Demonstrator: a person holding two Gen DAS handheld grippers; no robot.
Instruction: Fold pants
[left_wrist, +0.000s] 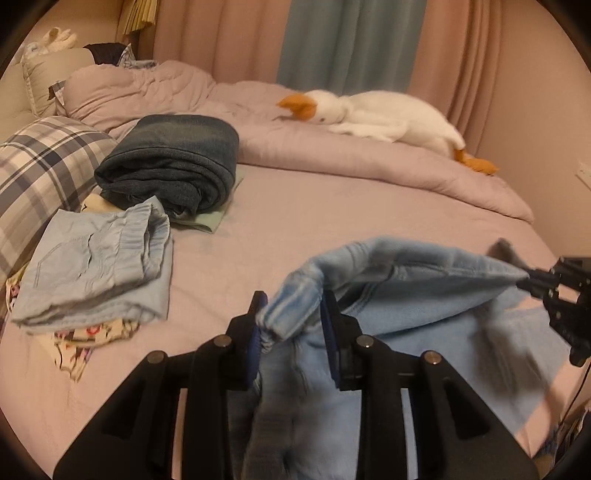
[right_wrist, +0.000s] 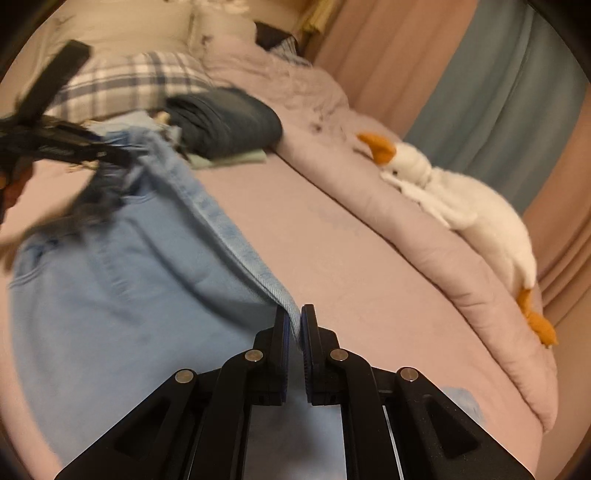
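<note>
Light blue jeans (left_wrist: 417, 280) hang between both grippers above the pink bed (left_wrist: 332, 206). My left gripper (left_wrist: 293, 314) is shut on a bunched corner of the waistband. My right gripper (right_wrist: 294, 317) is shut on the other waistband end, the hem running taut away from it across the jeans (right_wrist: 122, 280). The right gripper shows at the right edge of the left wrist view (left_wrist: 532, 280). The left gripper shows blurred at upper left of the right wrist view (right_wrist: 110, 155). The jeans' legs drop below, out of sight.
A folded light blue garment (left_wrist: 96, 266) lies on patterned cloth at left. A folded dark blue garment (left_wrist: 173, 162) sits behind it. A plaid pillow (left_wrist: 40, 166), a rolled pink duvet (left_wrist: 369, 162) and a white plush goose (left_wrist: 388, 118) lie along the far side.
</note>
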